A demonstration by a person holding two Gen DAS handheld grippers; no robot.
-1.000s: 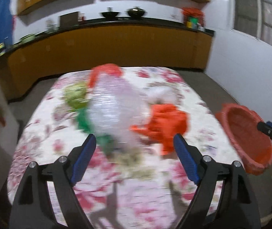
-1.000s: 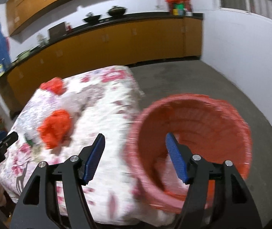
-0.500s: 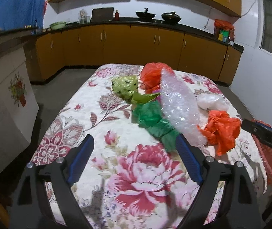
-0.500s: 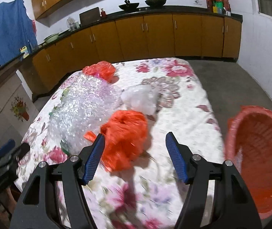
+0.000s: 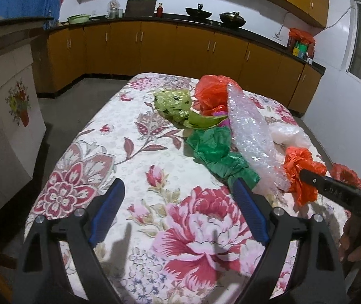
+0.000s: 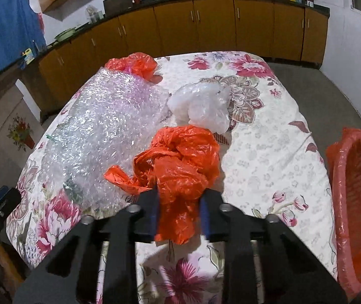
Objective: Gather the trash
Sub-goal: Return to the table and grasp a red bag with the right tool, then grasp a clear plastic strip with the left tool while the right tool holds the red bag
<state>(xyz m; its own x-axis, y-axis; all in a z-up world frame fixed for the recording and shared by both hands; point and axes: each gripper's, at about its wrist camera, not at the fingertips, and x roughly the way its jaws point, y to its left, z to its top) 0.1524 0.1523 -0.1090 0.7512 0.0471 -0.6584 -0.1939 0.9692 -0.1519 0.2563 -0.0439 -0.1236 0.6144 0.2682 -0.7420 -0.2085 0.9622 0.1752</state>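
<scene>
basket [image 6: 355, 202] beside table [image 6: 269, 152] holds clear plastic.

Ahead of our left gripper [image 5: 177, 210] the floral tablecloth [image 5: 134, 157] lies bare, free passage forward and to its left. Forward-right, green plastic [image 5: 215, 152] and bubble wrap [image 5: 251, 136] block. Our right gripper [image 6: 180, 212] has just been closing, orange bag [image 6: 180, 162] between its jaws; bubble wrap to its left, white bag [image 6: 203, 106] ahead. Bare cloth to its right up to the red basket [image 6: 352, 192].
</scene>
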